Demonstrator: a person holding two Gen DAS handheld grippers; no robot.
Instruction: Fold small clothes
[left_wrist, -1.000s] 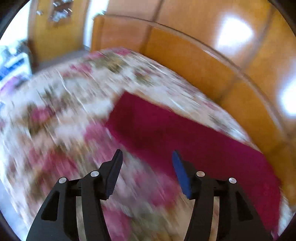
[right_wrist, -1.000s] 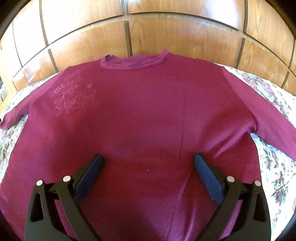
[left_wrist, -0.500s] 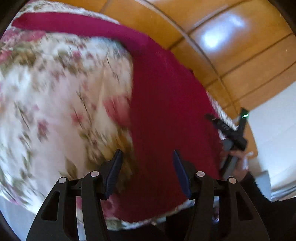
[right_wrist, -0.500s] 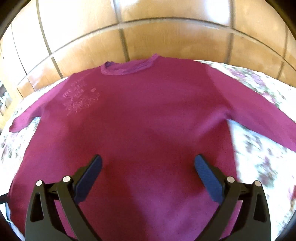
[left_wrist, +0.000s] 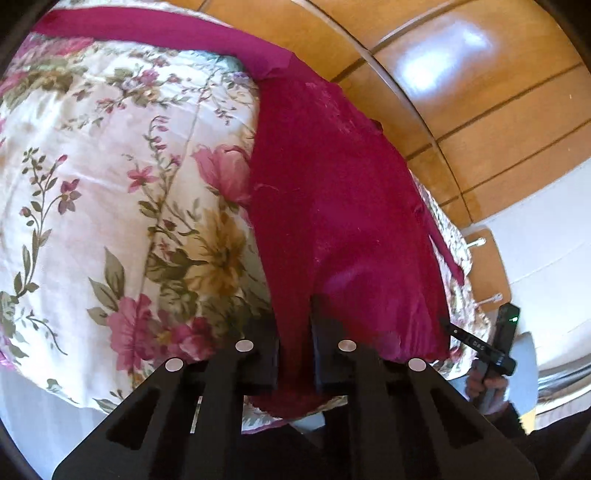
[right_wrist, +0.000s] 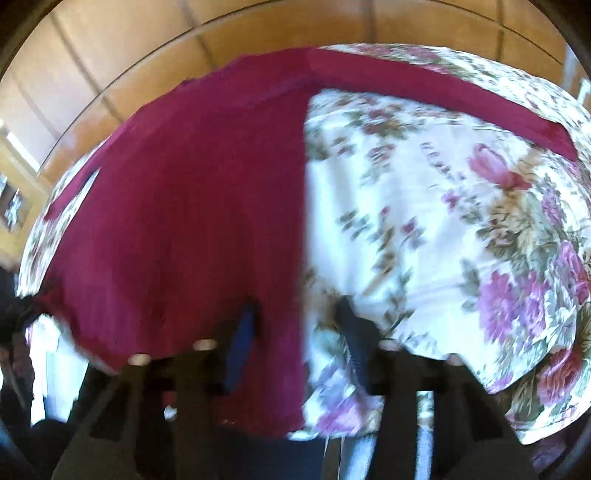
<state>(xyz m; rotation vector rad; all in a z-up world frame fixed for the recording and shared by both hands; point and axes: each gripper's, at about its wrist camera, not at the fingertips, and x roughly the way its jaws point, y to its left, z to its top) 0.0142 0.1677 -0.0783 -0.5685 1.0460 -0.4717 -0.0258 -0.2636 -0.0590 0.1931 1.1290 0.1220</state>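
Item: one maroon long-sleeved top (left_wrist: 332, 192), spread flat on a bed dressed in a floral bedspread (left_wrist: 110, 166), its neckline toward the wooden headboard (left_wrist: 480, 92). We record the garment lying along the headboard side of the bed, one sleeve (left_wrist: 147, 29) stretched out across the flowers, the hem draping over the near edge of the mattress. Left gripper (left_wrist: 294, 354): we find its jaws drawn close together with a fold of the top's hem corner pinched between them, the cloth bunched and rising between the two black pads. Right gripper (right_wrist: 295, 332): the right wrist view is smeared by motion; we see its jaws standing apart, straddling the side edge of the top (right_wrist: 184, 203) near the hem, one finger (right_wrist: 240, 347) over maroon cloth, the other over the bedspread (right_wrist: 443, 240); no cloth is clamped that we can make out. The other sleeve (right_wrist: 443, 92) runs across the flowers toward the right of that view. In the left wrist view the right gripper (left_wrist: 491, 350) shows at the far hem corner, held in a hand (left_wrist: 484, 387). A wooden bedside table (left_wrist: 487, 266) stands beyond the bed.
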